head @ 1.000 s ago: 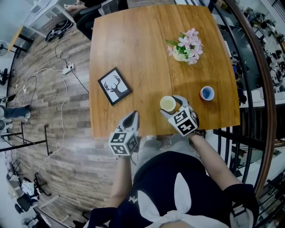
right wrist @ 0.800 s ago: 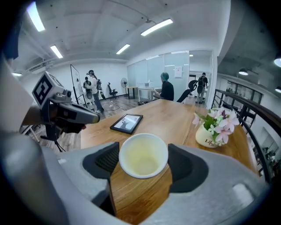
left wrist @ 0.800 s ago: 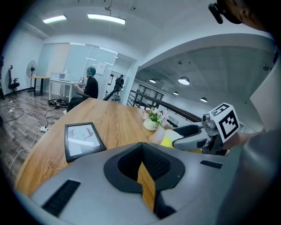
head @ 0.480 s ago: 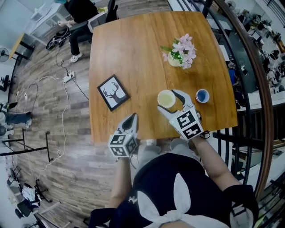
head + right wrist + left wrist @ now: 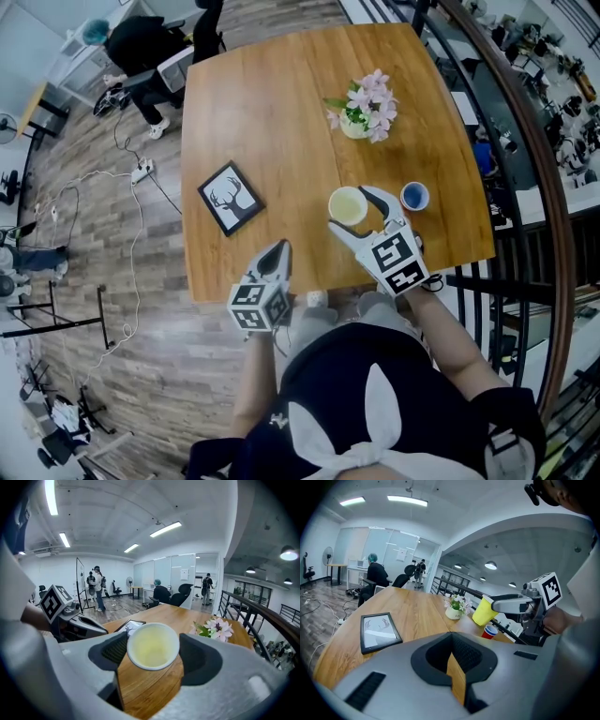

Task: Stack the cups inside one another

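Observation:
My right gripper [image 5: 352, 212] is shut on a pale yellow cup [image 5: 347, 205], which hangs tilted above the wooden table [image 5: 272, 94]. The right gripper view looks straight into the cup [image 5: 153, 646] between the jaws, and it is empty. A red cup with a blue inside [image 5: 413, 196] stands upright on the table just right of the held cup. In the left gripper view this red cup [image 5: 489, 631] sits below the yellow cup [image 5: 484, 611]. My left gripper [image 5: 279, 251] hovers shut and empty over the table's near edge.
A black-framed deer picture [image 5: 230, 198] lies flat at the table's left. A white pot of pink flowers [image 5: 361, 108] stands at the far right. A black railing [image 5: 525, 216] runs close along the table's right side. People and office chairs are beyond the far end.
The right gripper has carried the yellow cup slightly closer to the red cup. The left gripper has stayed where it was.

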`<state>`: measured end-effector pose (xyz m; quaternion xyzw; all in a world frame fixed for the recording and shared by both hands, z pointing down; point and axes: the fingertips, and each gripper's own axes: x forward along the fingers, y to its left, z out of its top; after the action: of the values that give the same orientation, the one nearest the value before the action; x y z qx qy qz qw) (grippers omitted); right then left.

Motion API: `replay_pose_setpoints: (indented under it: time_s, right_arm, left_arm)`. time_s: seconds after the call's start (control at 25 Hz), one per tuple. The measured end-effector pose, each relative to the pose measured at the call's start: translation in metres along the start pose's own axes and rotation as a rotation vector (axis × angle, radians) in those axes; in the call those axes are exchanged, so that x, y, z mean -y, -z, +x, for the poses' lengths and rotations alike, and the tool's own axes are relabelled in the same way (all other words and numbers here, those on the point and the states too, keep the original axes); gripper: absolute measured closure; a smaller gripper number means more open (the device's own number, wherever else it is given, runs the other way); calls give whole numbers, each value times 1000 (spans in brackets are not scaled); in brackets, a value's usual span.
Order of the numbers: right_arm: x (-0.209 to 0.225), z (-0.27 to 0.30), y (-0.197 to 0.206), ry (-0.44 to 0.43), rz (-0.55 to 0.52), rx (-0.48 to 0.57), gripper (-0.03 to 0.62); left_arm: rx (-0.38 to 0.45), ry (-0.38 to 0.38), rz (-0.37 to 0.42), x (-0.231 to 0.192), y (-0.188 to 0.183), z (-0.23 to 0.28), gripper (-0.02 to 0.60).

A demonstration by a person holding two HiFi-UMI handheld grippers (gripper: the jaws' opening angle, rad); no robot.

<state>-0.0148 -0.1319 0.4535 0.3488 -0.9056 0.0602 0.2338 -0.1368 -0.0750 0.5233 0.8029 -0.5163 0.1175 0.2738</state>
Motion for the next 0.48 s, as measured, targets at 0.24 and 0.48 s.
replay_pose_setpoints:
  time_s: [0.24,0.48]
  right_arm:
    - [19,-17,14,39,20,-4,250]
    - [55,-41,30,116,37,-19,250]
  left_arm:
    - [-15,11,2,15,11,4,565]
    - [-28,27,10,34,13,9,565]
